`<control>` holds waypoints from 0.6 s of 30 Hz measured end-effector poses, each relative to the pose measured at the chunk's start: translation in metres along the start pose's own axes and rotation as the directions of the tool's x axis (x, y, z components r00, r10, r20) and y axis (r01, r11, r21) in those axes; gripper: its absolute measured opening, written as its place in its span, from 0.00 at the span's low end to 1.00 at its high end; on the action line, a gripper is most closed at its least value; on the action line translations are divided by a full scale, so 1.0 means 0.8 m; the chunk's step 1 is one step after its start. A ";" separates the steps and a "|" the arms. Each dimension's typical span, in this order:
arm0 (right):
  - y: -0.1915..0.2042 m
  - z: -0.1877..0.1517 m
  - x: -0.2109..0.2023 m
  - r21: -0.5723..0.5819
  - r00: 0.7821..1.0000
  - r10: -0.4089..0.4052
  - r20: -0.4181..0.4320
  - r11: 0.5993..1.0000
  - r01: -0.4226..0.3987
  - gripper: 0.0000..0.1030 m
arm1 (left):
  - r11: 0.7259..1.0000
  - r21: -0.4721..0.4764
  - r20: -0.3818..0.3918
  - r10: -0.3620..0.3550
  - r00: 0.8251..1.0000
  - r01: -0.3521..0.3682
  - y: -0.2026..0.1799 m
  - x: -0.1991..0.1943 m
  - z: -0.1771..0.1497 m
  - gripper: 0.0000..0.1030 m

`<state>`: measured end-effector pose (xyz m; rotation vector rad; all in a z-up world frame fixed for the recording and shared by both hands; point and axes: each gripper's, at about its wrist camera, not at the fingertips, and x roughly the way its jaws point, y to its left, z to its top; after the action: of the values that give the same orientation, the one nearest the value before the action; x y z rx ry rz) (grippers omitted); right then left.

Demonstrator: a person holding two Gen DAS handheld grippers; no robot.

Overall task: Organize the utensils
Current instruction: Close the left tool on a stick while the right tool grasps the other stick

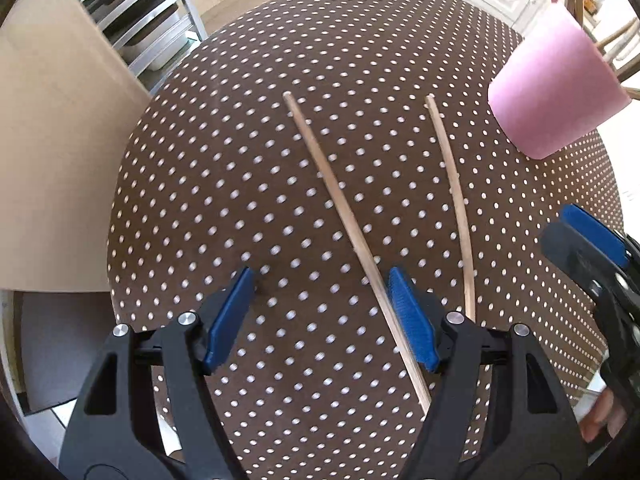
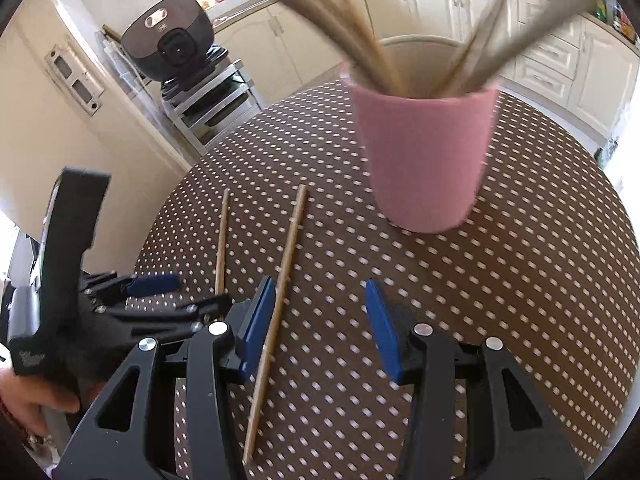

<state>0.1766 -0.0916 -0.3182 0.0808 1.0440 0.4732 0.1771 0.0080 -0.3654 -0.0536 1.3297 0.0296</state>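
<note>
Two wooden chopsticks lie on the brown dotted tablecloth (image 1: 240,168). In the left wrist view one chopstick (image 1: 340,208) runs just inside my open left gripper's (image 1: 322,320) right finger, the other chopstick (image 1: 454,196) lies to its right. In the right wrist view my open right gripper (image 2: 320,324) hovers with one chopstick (image 2: 280,292) beside its left finger; the second chopstick (image 2: 221,236) lies further left. A pink cup (image 2: 426,156) holding several chopsticks stands ahead of it; the cup also shows in the left wrist view (image 1: 556,88). Both grippers are empty.
The right gripper shows at the right edge of the left wrist view (image 1: 588,248); the left gripper shows at the left of the right wrist view (image 2: 152,284). A metal rack (image 2: 212,100) with a rice cooker (image 2: 172,36) stands beyond the table, beside a beige cabinet (image 1: 52,140).
</note>
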 end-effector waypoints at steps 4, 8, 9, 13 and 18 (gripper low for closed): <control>0.019 0.011 0.025 -0.028 1.000 -0.007 -0.007 1.000 0.007 0.43 | 0.998 -0.064 0.018 -0.017 1.000 0.018 0.025 -0.004 -0.002 0.67; 0.027 0.023 0.045 -0.033 1.000 -0.019 -0.014 0.999 0.019 0.43 | 0.994 -0.110 0.036 -0.024 0.999 0.028 0.042 -0.001 0.015 0.67; 0.028 0.027 0.050 -0.029 1.000 -0.026 -0.016 0.999 0.026 0.43 | 0.993 -0.114 0.036 -0.024 0.999 0.028 0.046 0.001 0.023 0.67; 0.023 0.039 0.067 -0.023 0.998 -0.035 -0.058 0.999 0.033 0.41 | 0.993 -0.116 0.024 -0.033 0.999 0.036 0.051 0.012 0.052 0.55; 0.027 0.048 0.084 -0.042 0.991 -0.058 -0.118 0.998 0.053 0.25 | 0.995 -0.099 0.019 0.007 1.000 -0.005 0.047 0.024 0.084 0.53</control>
<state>0.2293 -0.0388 -0.3468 -0.0112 1.1509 0.4519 0.2450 0.0495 -0.3686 -0.1328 1.3090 0.1011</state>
